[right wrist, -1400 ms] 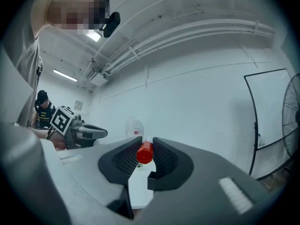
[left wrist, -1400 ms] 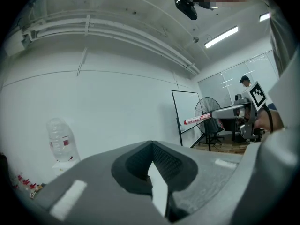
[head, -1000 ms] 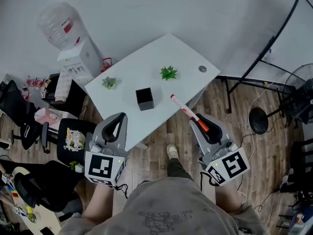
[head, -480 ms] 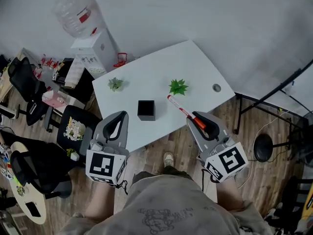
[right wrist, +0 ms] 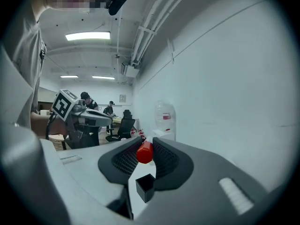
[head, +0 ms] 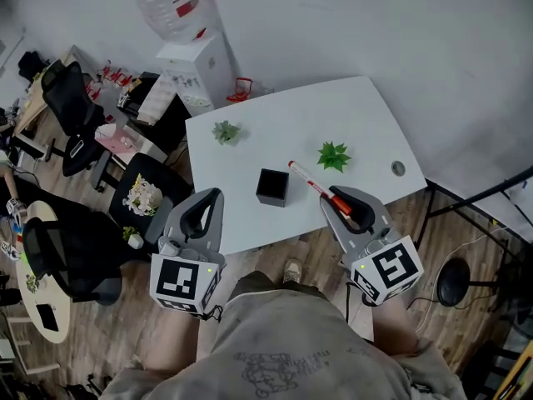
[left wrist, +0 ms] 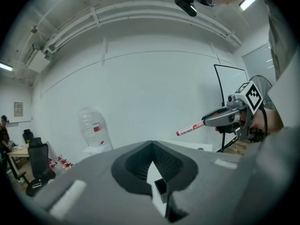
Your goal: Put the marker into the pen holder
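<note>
The black square pen holder (head: 272,187) stands open-topped on the white table (head: 283,127), near its front edge. My right gripper (head: 340,200) is shut on the red-capped end of a white marker (head: 310,180). The marker's white end points out over the table, just right of the holder. In the right gripper view the red cap (right wrist: 144,153) sits between the jaws, with the holder (right wrist: 146,187) below it. My left gripper (head: 212,197) hovers at the table's front edge, left of the holder, jaws shut with nothing in them. The left gripper view shows the holder (left wrist: 161,190) through the jaws and the marker (left wrist: 190,129) at the right.
Two small green plants (head: 333,155) (head: 225,132) stand on the table, and a cable grommet (head: 398,168) sits near its right corner. A water dispenser (head: 196,52) stands behind the table, a black chair (head: 146,198) and other office chairs (head: 71,111) at the left.
The whole scene has shifted in the head view, so the table now lies nearer both grippers. The marker's tip has come closer to the pen holder. Both grippers keep their grip state.
</note>
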